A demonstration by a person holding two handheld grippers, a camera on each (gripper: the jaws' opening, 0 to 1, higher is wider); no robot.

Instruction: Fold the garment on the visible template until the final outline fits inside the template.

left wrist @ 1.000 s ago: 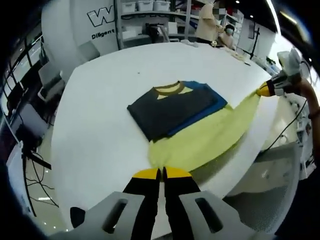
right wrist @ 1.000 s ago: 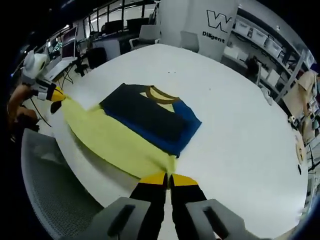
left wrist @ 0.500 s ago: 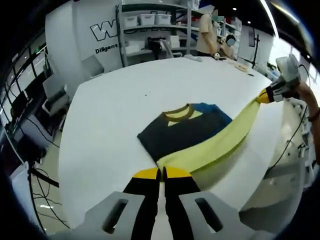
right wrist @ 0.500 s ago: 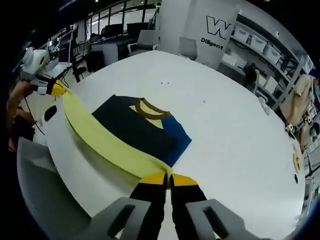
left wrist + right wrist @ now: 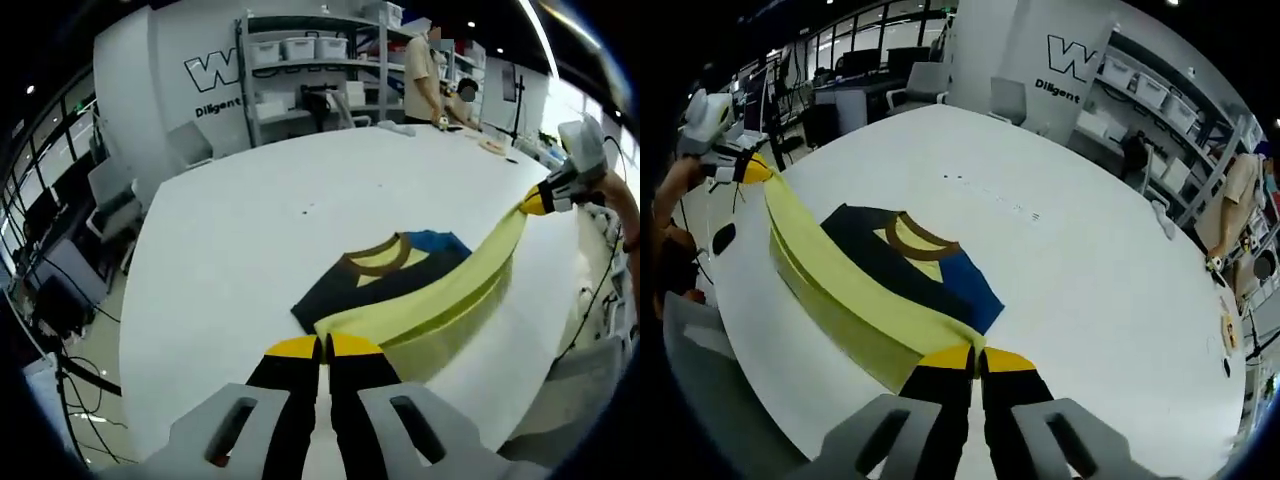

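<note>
Both my left gripper (image 5: 322,347) and right gripper (image 5: 977,357) are clenched on corners of the limp yellow-and-navy garment (image 5: 400,290); it sags, so I'd stay pinching the hem corners.

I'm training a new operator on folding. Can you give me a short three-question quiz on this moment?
1. True or false: both tongs, left and right, are shut on the shirt's yellow hem.
2. The hem is: A) flat on the table B) lifted, stretched between the tongs C) dropped.
3. What colour is the collar?

Key: 1 true; 2 B; 3 brown.
</note>
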